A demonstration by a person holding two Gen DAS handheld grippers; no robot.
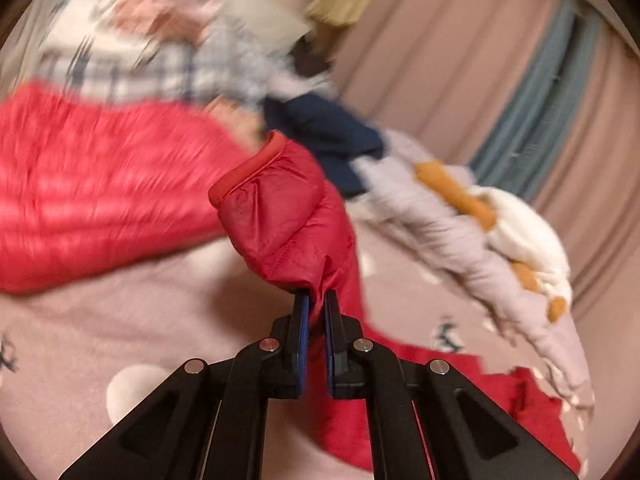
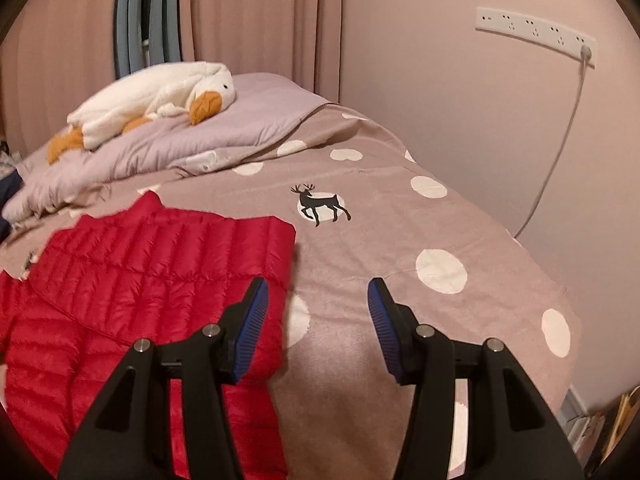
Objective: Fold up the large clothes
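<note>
A red quilted down jacket [image 2: 152, 280] lies on the bed. In the left wrist view my left gripper [image 1: 316, 300] is shut on the jacket's sleeve near its cuff [image 1: 280, 208] and holds it lifted above the bedspread; the jacket's body [image 1: 88, 188] spreads blurred to the left. In the right wrist view my right gripper [image 2: 318, 292] is open and empty, hovering over the jacket's right edge and the bedspread [image 2: 400, 232], its left finger [image 2: 252, 316] above the red fabric.
A white goose plush [image 2: 160, 96] lies on a folded lilac duvet [image 2: 224, 128] at the head of the bed. Other clothes, plaid [image 1: 160, 68] and navy [image 1: 324, 132], lie piled beyond the jacket. Curtains, a wall and a power strip [image 2: 536, 32] with cable border the bed.
</note>
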